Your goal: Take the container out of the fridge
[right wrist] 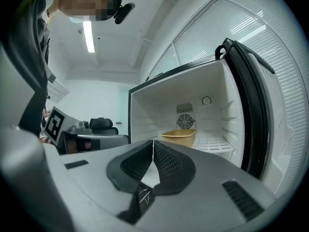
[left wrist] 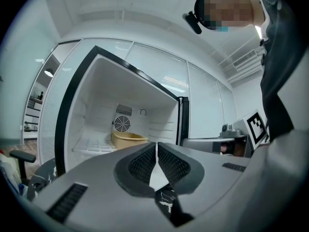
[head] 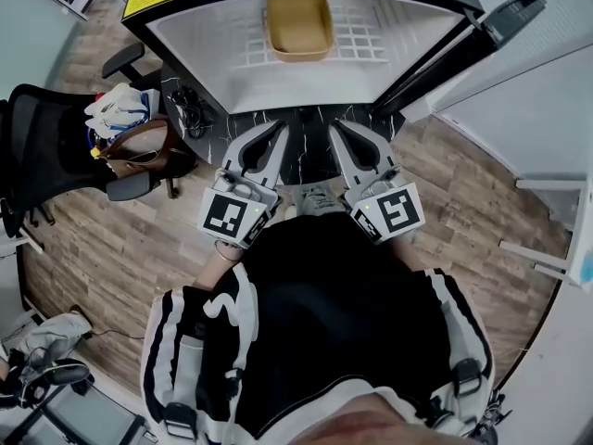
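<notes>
Container: tan, open-topped container [head: 298, 26] on the wire shelf [head: 371, 37] inside the fridge [head: 306, 89].
Tools: left tool [head: 278, 137] and right tool [head: 338, 135] are both pressed together, empty, and well short of it.
Handling: looks like light, stiff, smooth plastic.
Hold: pinch the near rim.

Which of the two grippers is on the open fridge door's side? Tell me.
The right gripper: the open fridge door stands on its side. The left gripper is on the other side, toward the black chair.
</notes>
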